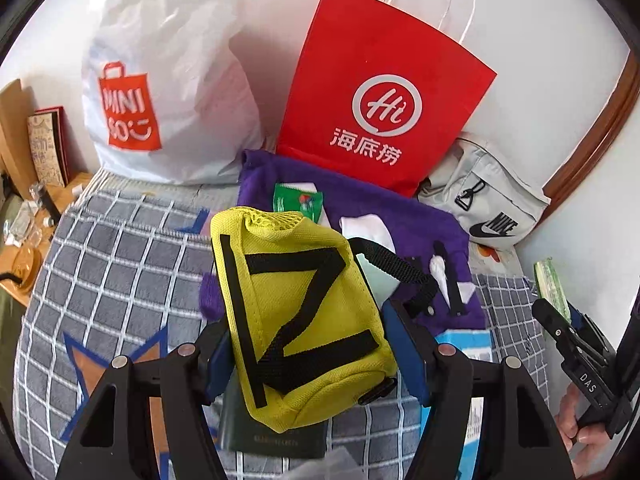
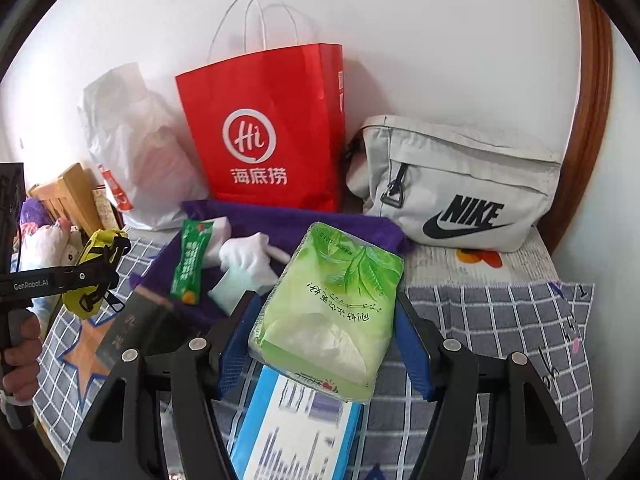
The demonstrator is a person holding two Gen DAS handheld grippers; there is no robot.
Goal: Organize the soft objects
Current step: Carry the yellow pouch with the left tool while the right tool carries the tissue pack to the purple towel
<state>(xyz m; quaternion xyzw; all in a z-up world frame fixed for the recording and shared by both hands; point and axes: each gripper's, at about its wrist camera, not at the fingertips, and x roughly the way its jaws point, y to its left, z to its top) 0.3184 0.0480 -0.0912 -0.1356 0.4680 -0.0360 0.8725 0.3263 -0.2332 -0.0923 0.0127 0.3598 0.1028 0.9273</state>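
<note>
— Nearest item, left side?
— Yellow pouch (image 1: 300, 320) with black webbing straps, clamped between the left gripper (image 1: 316, 356) jaws, held above a grey checked blanket (image 1: 120, 264) and a dark booklet (image 1: 276, 436).

— Right side?
— Green tissue pack (image 2: 332, 304), gripped on both sides by the right gripper (image 2: 326, 344), raised over a blue-edged printed box (image 2: 296, 424).

— Lying on the bed?
— Purple cloth (image 2: 288, 220) spread on the blanket, carrying a green sachet (image 2: 190, 262) and a white glove (image 2: 248, 256).

— Against the wall?
— White Miniso plastic bag (image 1: 160, 80) at left, red paper bag (image 2: 268, 132) upright in the middle, grey Nike bag (image 2: 460, 184) at right, just beside the red one.
</note>
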